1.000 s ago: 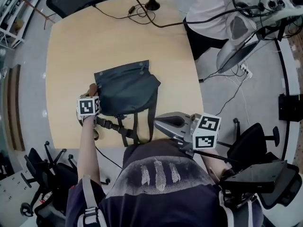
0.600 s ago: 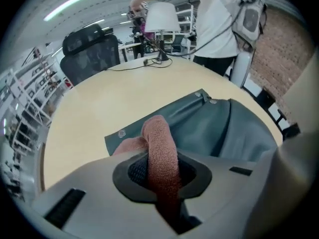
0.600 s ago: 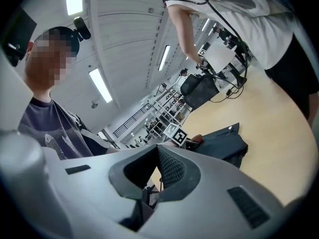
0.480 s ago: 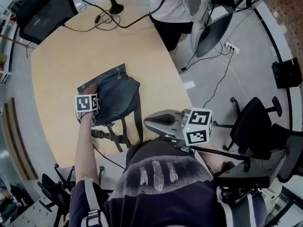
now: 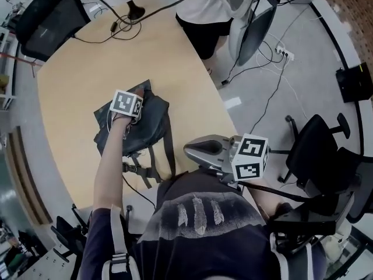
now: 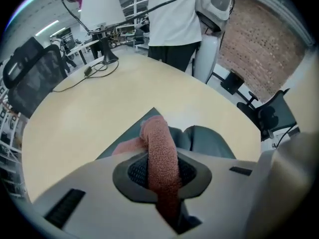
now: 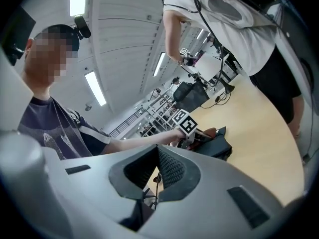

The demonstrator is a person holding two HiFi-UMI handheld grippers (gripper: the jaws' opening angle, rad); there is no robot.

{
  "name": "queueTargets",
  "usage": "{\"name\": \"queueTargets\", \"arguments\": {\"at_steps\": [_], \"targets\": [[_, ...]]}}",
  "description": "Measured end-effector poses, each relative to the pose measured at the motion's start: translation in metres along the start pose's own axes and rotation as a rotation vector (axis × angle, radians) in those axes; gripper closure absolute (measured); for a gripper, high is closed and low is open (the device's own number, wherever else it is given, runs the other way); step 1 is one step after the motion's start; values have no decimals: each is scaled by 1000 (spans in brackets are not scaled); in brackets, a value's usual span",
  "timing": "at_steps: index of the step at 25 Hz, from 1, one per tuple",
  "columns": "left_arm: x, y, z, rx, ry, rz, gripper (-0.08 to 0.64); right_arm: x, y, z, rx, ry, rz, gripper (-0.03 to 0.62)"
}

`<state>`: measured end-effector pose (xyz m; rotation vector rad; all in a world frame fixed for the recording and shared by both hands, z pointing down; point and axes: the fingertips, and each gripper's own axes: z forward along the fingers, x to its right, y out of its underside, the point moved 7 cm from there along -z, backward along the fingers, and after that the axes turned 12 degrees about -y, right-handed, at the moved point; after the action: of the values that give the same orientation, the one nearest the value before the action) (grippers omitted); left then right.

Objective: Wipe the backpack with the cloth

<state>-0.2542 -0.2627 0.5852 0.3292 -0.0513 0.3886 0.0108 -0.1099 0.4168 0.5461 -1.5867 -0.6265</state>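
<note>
Left gripper (image 6: 160,183): jaws clamped on reddish-brown terry cloth (image 6: 158,148), pressed onto dark grey fabric backpack (image 5: 150,120) just beneath them | right gripper (image 5: 198,150): jaws closed, empty, off the pale wooden worktop (image 5: 169,63) | progress: wiping apparently mid-pass, most of the surface probably left.

One backpack (image 5: 152,118), one cloth (image 6: 160,148), one wooden table (image 5: 175,63), one desk lamp (image 6: 101,11), and two grippers: left gripper (image 6: 160,172), right gripper (image 7: 157,176).
</note>
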Motion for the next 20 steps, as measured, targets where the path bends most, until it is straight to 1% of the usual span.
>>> {"name": "queueTargets", "arguments": {"at_steps": [4,6,7,8,9,10,11,12,13,14,15,16,17,18,20], "targets": [[21,-23,0,13,108,66,505,5,3,-7,20,22,13,591],[37,-37,-4,49,208,73,505,6,1,-9,25,32,12,591],[44,-45,-8,90,282,53,505,6,0,-9,24,36,8,591],[49,-54,-13,150,364,6,505,6,-1,-8,20,37,4,591],[50,-63,-20,225,444,-69,505,7,-2,-6,16,36,1,591],[46,-73,-27,304,511,-166,505,7,-4,-4,11,34,-1,591],[39,-81,-32,374,555,-273,505,7,-5,-2,6,33,-2,591],[30,-87,-35,427,572,-375,505,7,-6,0,2,34,-1,591],[20,-91,-34,460,559,-457,505,8,-6,1,-3,37,1,591],[10,-93,-29,471,523,-510,505,8,-6,2,-9,43,3,591],[2,-91,-20,465,472,-527,505,9,-6,3,-15,49,5,591],[-3,-87,-10,445,414,-507,505,9,-6,4,-21,56,6,591],[-6,-82,1,415,354,-452,505,9,-5,5,-28,63,5,591],[-7,-75,12,377,291,-366,505,9,-5,6,-35,72,4,591],[-2,-61,28,312,175,-162,505,9,-6,7,-44,94,-2,591]]}}
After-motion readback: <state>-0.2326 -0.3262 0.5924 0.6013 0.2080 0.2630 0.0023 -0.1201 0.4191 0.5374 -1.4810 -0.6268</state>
